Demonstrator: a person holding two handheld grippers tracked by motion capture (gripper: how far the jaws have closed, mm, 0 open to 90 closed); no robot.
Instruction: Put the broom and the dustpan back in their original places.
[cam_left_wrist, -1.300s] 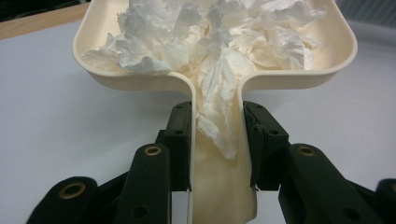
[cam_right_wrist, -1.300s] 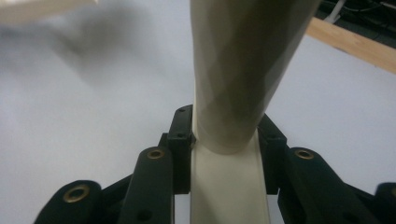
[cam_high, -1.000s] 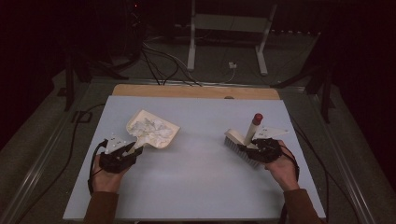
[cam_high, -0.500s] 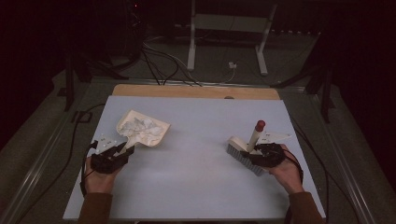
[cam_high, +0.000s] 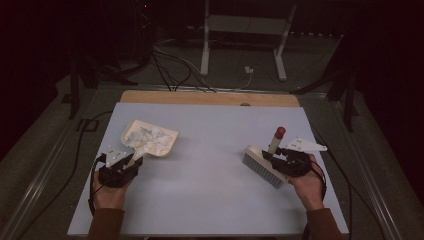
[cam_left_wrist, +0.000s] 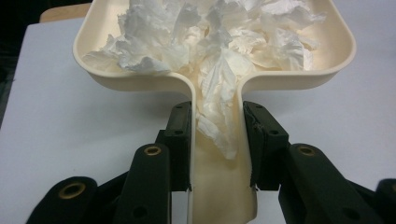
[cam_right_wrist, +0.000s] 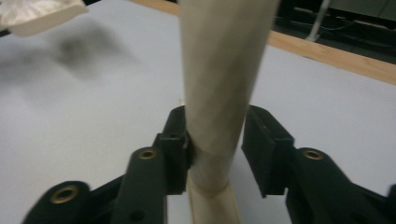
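Note:
A cream dustpan (cam_high: 150, 140) heaped with torn white paper (cam_high: 145, 136) lies on the left of the pale table (cam_high: 210, 200). My left gripper (cam_high: 134, 162) is shut on its handle. In the left gripper view both pads clamp the dustpan (cam_left_wrist: 327, 56) handle, and paper (cam_left_wrist: 210, 42) spills down into it. On the right, a hand brush (cam_high: 262, 165) rests its bristle head on the table, its red-tipped handle pointing up. My right gripper (cam_high: 272, 156) grips that handle. Its jaws have just been closing, with the brush handle (cam_right_wrist: 224, 70) between them in my right gripper (cam_right_wrist: 217, 126).
A wooden strip (cam_high: 210, 97) runs along the table's far edge. Cables and a metal stand (cam_high: 240, 50) sit on the dark floor beyond. The dustpan's corner (cam_right_wrist: 42, 16) is at the top left of the right gripper view. Bare tabletop lies between the two hands.
The dustpan and left gripper have shifted a little to the left. The brush handle has tipped more upright in the right gripper.

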